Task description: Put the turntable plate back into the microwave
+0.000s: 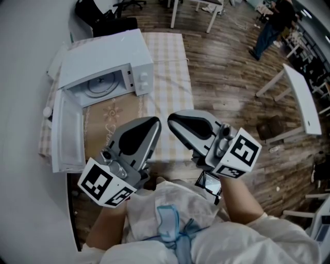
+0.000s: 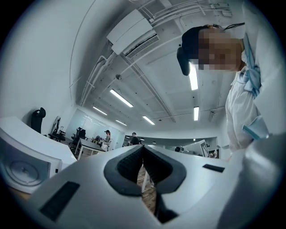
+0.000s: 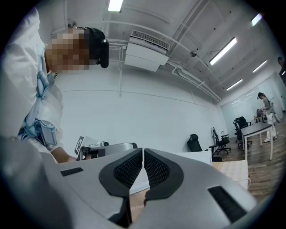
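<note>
I see a floor (image 1: 221,87) of dark wooden planks. On the left stands a table (image 1: 170,62) under a pale checked cloth, close to a plain white wall (image 1: 20,62). To the right, well apart from it, is a white desk (image 1: 301,100), and another white desk (image 1: 174,14) stands far behind. Black office chairs (image 3: 194,142) stand by the far wall. On the white ceiling (image 2: 170,85) I see long light strips (image 2: 121,98), all lit, some pipes, and an air-conditioning unit (image 3: 146,56).
</note>
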A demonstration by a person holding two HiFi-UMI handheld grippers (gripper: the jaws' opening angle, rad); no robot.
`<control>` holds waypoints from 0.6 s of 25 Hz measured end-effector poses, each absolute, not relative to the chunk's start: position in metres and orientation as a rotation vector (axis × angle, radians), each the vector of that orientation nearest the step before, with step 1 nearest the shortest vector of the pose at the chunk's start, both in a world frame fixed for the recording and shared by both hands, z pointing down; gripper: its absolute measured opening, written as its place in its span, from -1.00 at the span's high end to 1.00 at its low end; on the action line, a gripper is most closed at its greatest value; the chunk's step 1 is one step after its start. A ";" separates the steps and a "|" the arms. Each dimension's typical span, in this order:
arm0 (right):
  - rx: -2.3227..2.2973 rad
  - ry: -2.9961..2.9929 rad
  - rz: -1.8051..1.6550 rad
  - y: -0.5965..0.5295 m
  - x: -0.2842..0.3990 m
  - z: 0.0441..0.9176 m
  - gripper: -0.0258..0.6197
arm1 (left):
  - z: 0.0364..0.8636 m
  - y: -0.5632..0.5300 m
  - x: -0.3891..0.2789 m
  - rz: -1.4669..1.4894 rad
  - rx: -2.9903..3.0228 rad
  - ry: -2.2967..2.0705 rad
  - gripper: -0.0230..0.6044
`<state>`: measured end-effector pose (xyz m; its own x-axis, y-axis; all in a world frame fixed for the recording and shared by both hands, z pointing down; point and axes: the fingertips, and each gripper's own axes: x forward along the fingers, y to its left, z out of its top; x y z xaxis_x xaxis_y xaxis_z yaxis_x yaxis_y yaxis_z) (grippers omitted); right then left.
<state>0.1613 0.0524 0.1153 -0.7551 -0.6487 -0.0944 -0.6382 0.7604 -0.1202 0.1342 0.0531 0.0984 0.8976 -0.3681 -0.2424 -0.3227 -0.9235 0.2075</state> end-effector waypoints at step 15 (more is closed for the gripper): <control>-1.054 2.793 -0.118 0.052 0.164 0.115 0.81 | 0.100 0.055 0.138 -0.423 2.876 -0.490 0.92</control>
<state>0.1644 0.0516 0.1150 -0.7409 -0.6616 -0.1159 -0.6494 0.7496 -0.1276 0.1379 0.0552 0.0999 0.9044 -0.3488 -0.2457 -0.2937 -0.9267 0.2345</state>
